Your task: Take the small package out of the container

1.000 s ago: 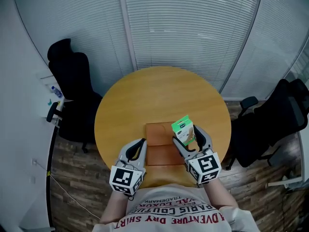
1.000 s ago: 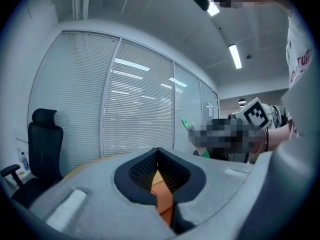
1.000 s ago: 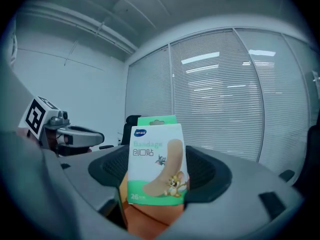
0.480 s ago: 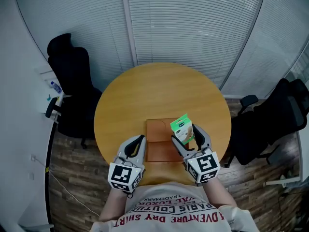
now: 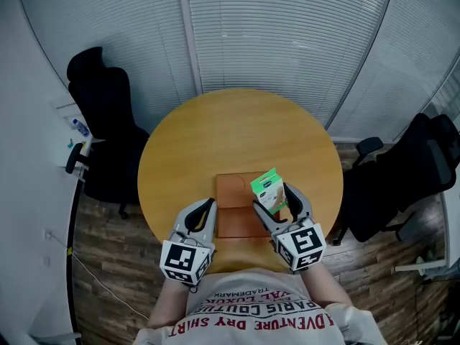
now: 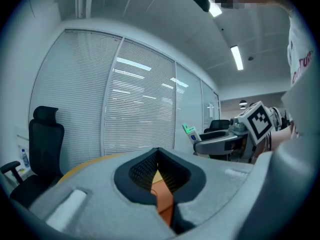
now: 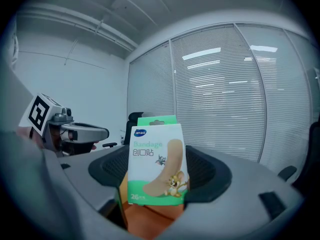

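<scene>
Bandage package (image 5: 270,190) stands clamped by its lower part in our right gripper (image 5: 272,199), just above the brown container (image 5: 232,208) on the table (image 5: 237,131), our left gripper (image 5: 203,211) closed on nothing beside it; we judge that a slack pinch could let it tip and fall back in.

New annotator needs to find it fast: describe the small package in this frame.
Start at the round wooden table; at its near edge, by the person, lies a flat brown container. At its right edge the tongs of the right gripper hold the small package upright. It is the only green-and-white thing, printed "Bandage" with a cartoon mouse.
</scene>
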{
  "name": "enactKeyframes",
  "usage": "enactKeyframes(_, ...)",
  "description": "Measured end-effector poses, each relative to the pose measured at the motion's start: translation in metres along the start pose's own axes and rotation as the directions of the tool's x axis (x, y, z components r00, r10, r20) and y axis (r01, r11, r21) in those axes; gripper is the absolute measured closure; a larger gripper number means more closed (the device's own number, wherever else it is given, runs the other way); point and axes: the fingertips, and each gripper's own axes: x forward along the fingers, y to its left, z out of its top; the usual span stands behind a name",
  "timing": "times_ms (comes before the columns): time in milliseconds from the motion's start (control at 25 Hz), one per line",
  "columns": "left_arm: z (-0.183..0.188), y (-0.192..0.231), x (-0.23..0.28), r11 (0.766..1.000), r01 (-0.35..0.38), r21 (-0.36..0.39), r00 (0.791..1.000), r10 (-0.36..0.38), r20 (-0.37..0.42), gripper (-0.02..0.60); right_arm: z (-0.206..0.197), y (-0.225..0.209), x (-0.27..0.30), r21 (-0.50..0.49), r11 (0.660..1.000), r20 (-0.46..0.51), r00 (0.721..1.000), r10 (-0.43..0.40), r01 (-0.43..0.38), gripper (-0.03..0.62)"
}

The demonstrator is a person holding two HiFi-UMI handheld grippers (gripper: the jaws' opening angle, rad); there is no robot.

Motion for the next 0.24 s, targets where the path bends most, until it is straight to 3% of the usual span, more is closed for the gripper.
enactKeyframes(240, 0.0002, -0.0016, 0.004, 1.0, -0.002, -0.001, 1.0, 0.002, -0.004, 0.571, -0.0005, -0.0022, 0.0008, 0.003, 1.0, -0.004, 1.0, 0.008, -0.008, 0.238)
